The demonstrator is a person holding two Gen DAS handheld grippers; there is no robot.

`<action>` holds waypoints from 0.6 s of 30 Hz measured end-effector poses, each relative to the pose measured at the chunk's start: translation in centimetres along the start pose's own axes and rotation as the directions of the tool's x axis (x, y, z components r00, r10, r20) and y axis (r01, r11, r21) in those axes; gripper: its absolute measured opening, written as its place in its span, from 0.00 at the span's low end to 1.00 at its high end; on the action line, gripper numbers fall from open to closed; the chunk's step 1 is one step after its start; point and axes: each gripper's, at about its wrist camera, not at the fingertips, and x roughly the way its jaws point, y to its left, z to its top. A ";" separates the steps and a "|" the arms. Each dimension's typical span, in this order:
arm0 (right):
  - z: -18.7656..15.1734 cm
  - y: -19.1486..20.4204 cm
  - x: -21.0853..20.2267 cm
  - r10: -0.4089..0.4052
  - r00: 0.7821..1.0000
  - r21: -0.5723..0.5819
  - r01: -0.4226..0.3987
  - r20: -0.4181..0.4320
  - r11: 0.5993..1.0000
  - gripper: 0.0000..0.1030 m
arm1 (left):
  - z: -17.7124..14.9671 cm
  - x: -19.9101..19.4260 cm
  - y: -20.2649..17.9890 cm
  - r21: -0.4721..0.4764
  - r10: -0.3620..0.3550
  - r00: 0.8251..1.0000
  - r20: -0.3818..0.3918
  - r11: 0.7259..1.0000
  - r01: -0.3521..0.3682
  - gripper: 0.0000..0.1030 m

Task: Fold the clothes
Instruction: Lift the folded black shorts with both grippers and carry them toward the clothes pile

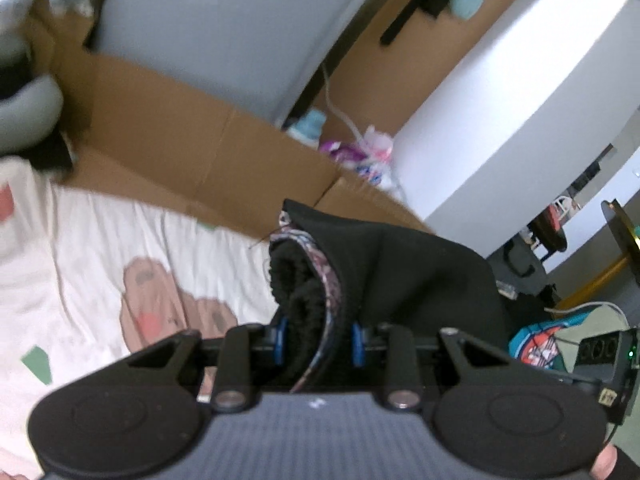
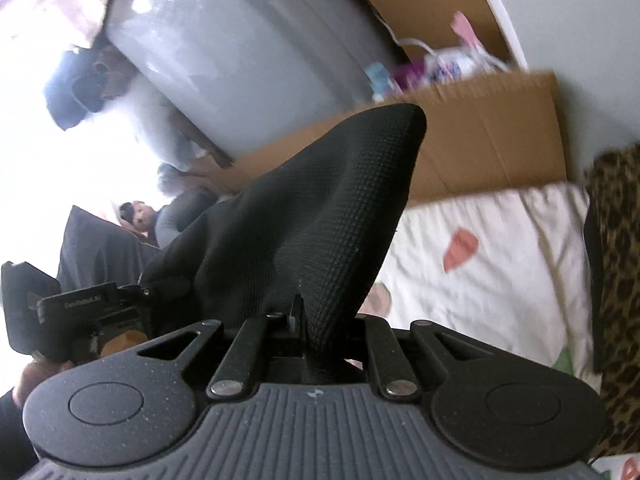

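Black garment (image 1: 400,280), knit with a fleecy inner face and a patterned trim, sits low centre in the left wrist view, bunched thick between the left gripper (image 1: 320,340) pads; blue pads press on it from both sides, jaws part-way apart because the wad is thick. In the right wrist view the same black garment (image 2: 332,216) rises as a peak from bottom centre toward upper right, a thin fold pinched in the right gripper (image 2: 298,316), jaws almost together on it. Both grips look secure. The left gripper's body shows at the left edge of the right view, so the two held points seem near each other, with cloth running between them toward the left of that frame; long axis of the garment cannot be told, the rest hangs out of sight below. Below lies the white bedsheet (image 1: 80,248) with bear print, lower left in the left view, right of centre in the right view. Cardboard box (image 1: 180,128) behind it, grey bin (image 2: 240,48) upper centre, leopard-print cloth (image 2: 616,280) at the right edge. Judgement: garment is lifted clear for a shake-out; next it needs spreading flat on the sheet, both hands equally placed.
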 end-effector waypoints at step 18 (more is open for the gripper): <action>7.3 9.4 -14.5 -0.057 0.993 -0.150 0.072 0.100 0.986 0.07 | 3.7 -10.6 -12.5 0.008 -0.028 0.995 0.094 1.000 0.027 0.31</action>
